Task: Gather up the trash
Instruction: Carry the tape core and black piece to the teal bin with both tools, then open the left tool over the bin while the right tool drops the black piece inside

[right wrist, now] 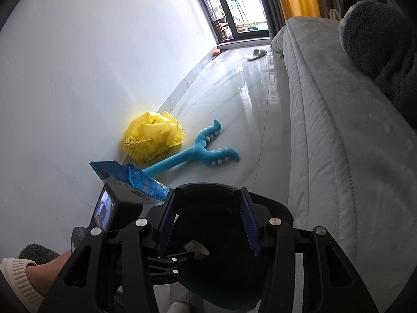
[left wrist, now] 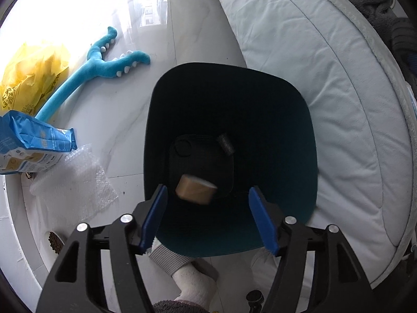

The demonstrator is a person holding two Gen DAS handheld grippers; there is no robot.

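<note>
A dark bin (left wrist: 273, 109) with a teal inside stands on the white floor beside a bed. My left gripper (left wrist: 208, 208) hangs open over its mouth. A brown tape roll (left wrist: 195, 189), blurred, is in the air inside the bin between the open fingers, touching neither. A small dark piece (left wrist: 226, 144) lies on the bin's bottom. My right gripper (right wrist: 207, 219) is open and empty just above the same bin (right wrist: 271, 208); the tape roll (right wrist: 196, 250) shows below it. On the floor lie a crumpled yellow bag (right wrist: 153, 138), a blue packet (left wrist: 34, 140) and bubble wrap (left wrist: 75, 182).
A blue plush toy (right wrist: 198, 154) lies on the floor past the bin. The pale bed (left wrist: 325, 91) runs along the right, a white wall (right wrist: 78, 78) along the left. A slipper (right wrist: 256, 54) lies far off near the balcony door. My foot (left wrist: 192, 279) is under the left gripper.
</note>
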